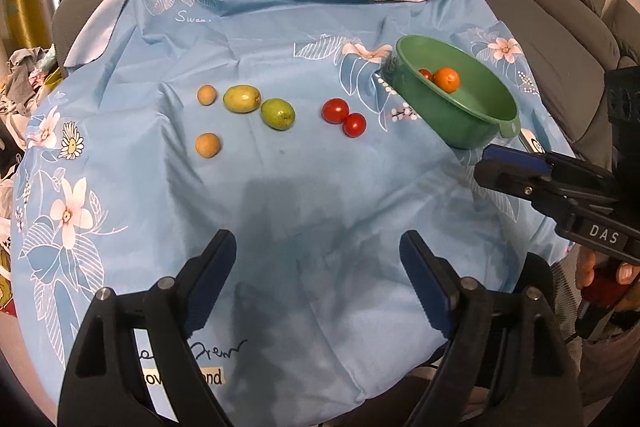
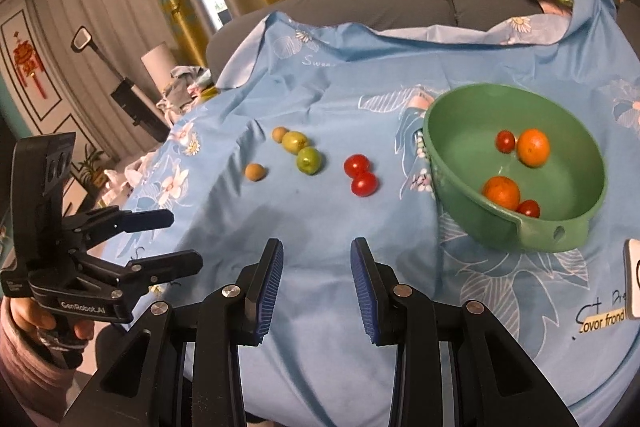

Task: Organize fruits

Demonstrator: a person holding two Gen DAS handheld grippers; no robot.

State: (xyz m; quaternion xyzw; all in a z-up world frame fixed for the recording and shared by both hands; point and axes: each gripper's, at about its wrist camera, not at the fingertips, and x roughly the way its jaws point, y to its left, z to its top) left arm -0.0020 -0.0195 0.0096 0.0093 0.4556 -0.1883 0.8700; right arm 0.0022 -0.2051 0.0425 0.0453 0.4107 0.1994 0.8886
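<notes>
At the near edge, left gripper (image 1: pixel 317 241): jaws wide apart, nothing between them, above bare cloth.
Beside it, right gripper (image 2: pixel 317 246): jaws apart by a narrower gap, also empty; neither tool touches any fruit.
Blue floral cloth (image 1: pixel 320 187): covers the worktop, creased, and carries everything.
Tan round fruits (image 1: pixel 207 145): two small, dull-skinned balls at the left end of the loose row, a little apart from each other; not yet sorted.
Green fruits (image 1: pixel 278 113): two oval, smooth, yellow-green pieces, almost touching; still on the cloth.
Loose cherry tomatoes (image 1: pixel 335 110): two, glossy red, touching each other, the loose pieces nearest the bowl.
Green bowl (image 2: pixel 500 233): plastic, with a handle lip with a hole in it, tipped slightly on the cloth to the right of the row.
Bowl contents: two oranges (image 2: pixel 501 192) and two cherry tomatoes (image 2: pixel 529 208), in two orange-and-tomato pairs.
Progress, as I judge it: four pieces in, six still out, so somewhat under halfway if the bowl is meant for all of them.
</notes>
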